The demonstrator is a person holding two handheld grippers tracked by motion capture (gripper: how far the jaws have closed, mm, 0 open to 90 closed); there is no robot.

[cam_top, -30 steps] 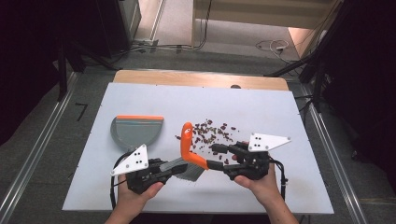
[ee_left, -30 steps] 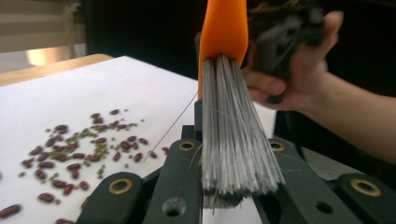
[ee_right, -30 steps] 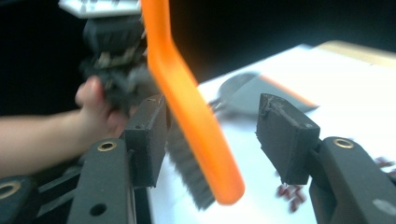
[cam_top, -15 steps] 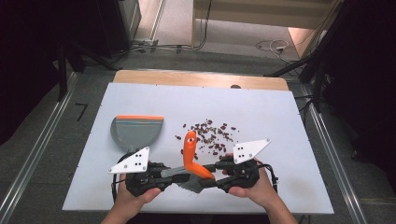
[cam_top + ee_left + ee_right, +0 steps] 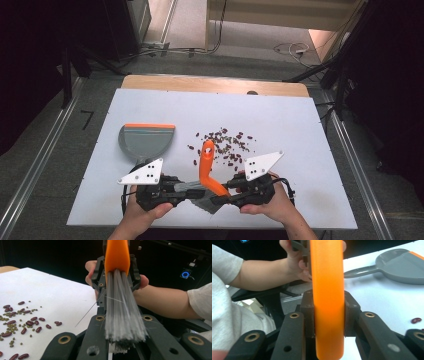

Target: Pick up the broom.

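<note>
A hand brush with an orange handle [image 5: 206, 162] and grey bristles [image 5: 123, 315] is held between both grippers near the table's front edge. My left gripper [image 5: 192, 189] is shut on the bristle end; in the left gripper view the bristles lie between its jaws [image 5: 123, 332]. My right gripper [image 5: 226, 192] has just been closing and is now shut on the orange handle [image 5: 328, 277], pads pressed on both sides [image 5: 329, 315]. Scattered beans [image 5: 225, 142] lie just beyond the handle tip. A grey dustpan [image 5: 146, 140] with an orange lip rests to the left.
The white table [image 5: 300, 130] has free room on its right half and along the far side. A single red bean [image 5: 416, 320] lies near my right gripper. Dark floor and metal rails flank the table.
The right gripper has come in against the brush and its jaws have closed on the orange handle. The handle has swung from leaning left to pointing away from the person.
</note>
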